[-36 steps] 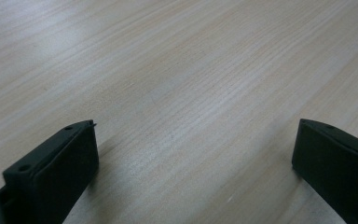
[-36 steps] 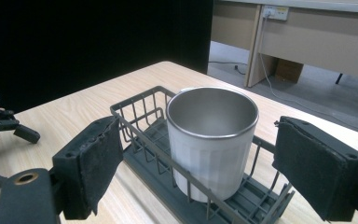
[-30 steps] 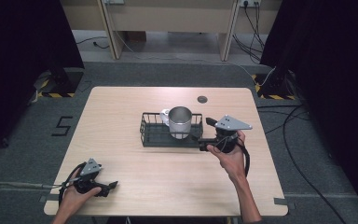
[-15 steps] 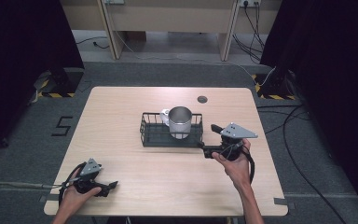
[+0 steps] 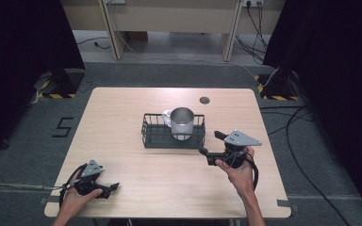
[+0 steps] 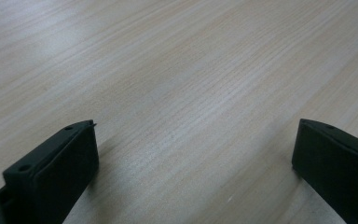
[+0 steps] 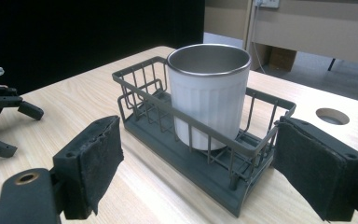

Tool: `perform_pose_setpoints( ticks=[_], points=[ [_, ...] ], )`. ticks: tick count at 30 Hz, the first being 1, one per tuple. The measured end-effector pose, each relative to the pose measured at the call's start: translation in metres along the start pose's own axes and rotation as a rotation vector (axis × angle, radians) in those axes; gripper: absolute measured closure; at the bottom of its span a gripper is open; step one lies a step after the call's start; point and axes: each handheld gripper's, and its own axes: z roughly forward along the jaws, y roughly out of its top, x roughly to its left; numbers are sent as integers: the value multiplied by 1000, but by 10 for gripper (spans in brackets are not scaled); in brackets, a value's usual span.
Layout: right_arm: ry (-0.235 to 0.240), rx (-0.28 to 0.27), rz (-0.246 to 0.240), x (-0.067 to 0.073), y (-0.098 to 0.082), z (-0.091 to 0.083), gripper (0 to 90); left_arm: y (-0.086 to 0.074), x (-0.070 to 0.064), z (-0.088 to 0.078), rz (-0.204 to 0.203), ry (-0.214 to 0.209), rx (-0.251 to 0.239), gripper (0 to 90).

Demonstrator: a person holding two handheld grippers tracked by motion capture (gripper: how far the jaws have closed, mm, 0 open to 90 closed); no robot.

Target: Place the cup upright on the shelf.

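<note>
Near the middle of the table [image 5: 122, 117], a dark wire basket [image 5: 156, 137] sits with a metal cup [image 5: 183, 123] standing upright in its right half. A small white thing shows just behind the cup's left side in the high view; what it is cannot be told.

Your right gripper [image 5: 210, 145] is just beyond the basket's right near corner, close to it but not touching. Its jaws are spread wide and hold nothing. In the right gripper view the right gripper [image 7: 200, 177] looks along the basket [image 7: 223, 175] from one short end, with the cup [image 7: 208, 93] upright inside, its rim round and its inside bare metal. The two padded jaws stand on either side of the basket's near end, clear of the wire.

Your left gripper [image 5: 109, 190] rests low at the near left corner of the table, well apart from the basket, with your hand [image 5: 78, 195] wrapped around it. In the left gripper view the left gripper [image 6: 193, 168] has its jaws spread far apart over bare wood [image 6: 177, 84], with nothing between them.

A round hole [image 5: 204, 100] lies in the tabletop towards the far right, beyond the basket. It also shows at the right of the right gripper view [image 7: 332, 116].
</note>
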Motion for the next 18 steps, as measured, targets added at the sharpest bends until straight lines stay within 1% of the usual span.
perform_pose_setpoints(
  ticks=[18],
  points=[
    [-13, 10, -10, 6, -12, -8, 154, 0, 0, 0, 0, 0, 0, 0]
  ],
)
